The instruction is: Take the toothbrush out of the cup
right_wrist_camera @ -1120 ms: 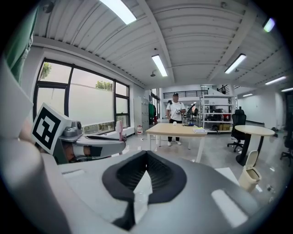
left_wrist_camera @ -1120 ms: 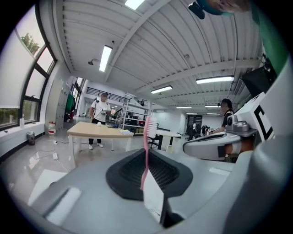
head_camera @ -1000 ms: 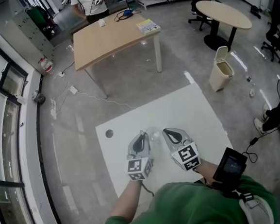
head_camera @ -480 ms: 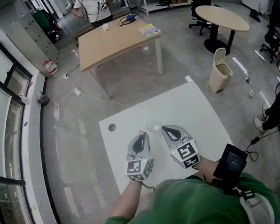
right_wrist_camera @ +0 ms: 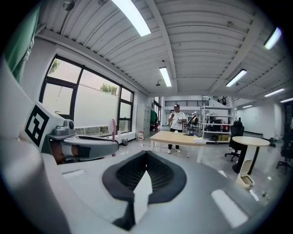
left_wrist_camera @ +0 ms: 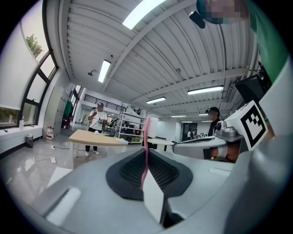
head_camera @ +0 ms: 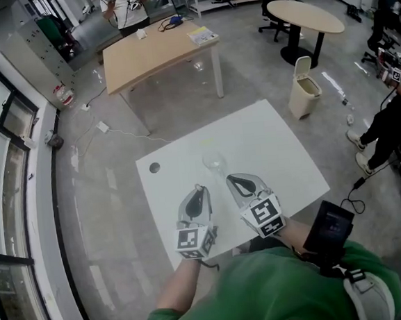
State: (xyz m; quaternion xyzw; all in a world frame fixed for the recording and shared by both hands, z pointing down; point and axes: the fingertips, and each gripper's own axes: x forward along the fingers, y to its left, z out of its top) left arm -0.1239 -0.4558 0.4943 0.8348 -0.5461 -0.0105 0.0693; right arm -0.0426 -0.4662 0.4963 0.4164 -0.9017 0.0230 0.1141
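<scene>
Toothbrush [left_wrist_camera: 147, 132], pink, stands upright in your left gripper [left_wrist_camera: 145, 160], its nearly closed jaws pinching the handle. It is out of the clear cup [head_camera: 215, 163], which stands on the white table [head_camera: 276, 146] just ahead. Your right gripper [right_wrist_camera: 146, 157] is clenched on nothing.
</scene>
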